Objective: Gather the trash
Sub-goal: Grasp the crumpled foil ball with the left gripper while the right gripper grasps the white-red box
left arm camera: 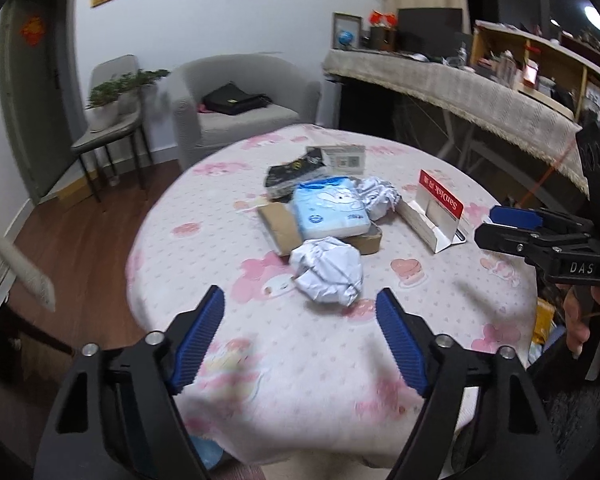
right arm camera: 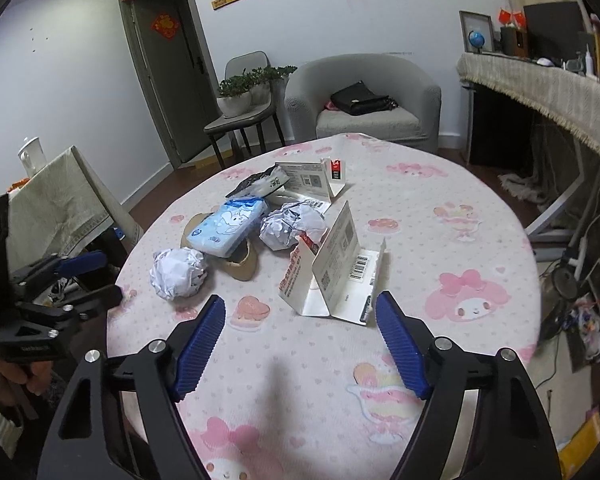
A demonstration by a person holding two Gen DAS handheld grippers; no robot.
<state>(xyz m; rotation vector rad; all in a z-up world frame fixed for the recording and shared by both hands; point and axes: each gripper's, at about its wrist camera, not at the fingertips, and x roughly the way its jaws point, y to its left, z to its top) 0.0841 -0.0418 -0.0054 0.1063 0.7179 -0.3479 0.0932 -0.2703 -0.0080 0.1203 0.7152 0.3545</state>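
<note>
On the round table with a pink cartoon cloth (left arm camera: 204,248) (right arm camera: 440,216) lies a heap of trash. A crumpled white paper ball (left arm camera: 326,276) (right arm camera: 178,274) sits just beyond my left gripper (left arm camera: 300,312), which is open and holds nothing. A folded red-and-white card package (left arm camera: 436,212) (right arm camera: 340,276) stands just ahead of my right gripper (right arm camera: 300,320), also open and empty. Behind are a blue tissue pack (left arm camera: 330,212) (right arm camera: 228,228) on a flat brown cardboard box (left arm camera: 280,228) (right arm camera: 242,268), a second paper ball (left arm camera: 376,196) (right arm camera: 292,226), a black wrapper (left arm camera: 292,172) (right arm camera: 256,184) and a white card package (left arm camera: 344,158) (right arm camera: 312,178).
A grey armchair (left arm camera: 236,92) (right arm camera: 372,96) with a black bag stands behind the table. Beside it is a chair with potted plants (left arm camera: 112,100) (right arm camera: 244,92). A long cloth-covered desk (left arm camera: 480,92) (right arm camera: 548,84) runs along the right. A hand (left arm camera: 580,320) holds the right gripper.
</note>
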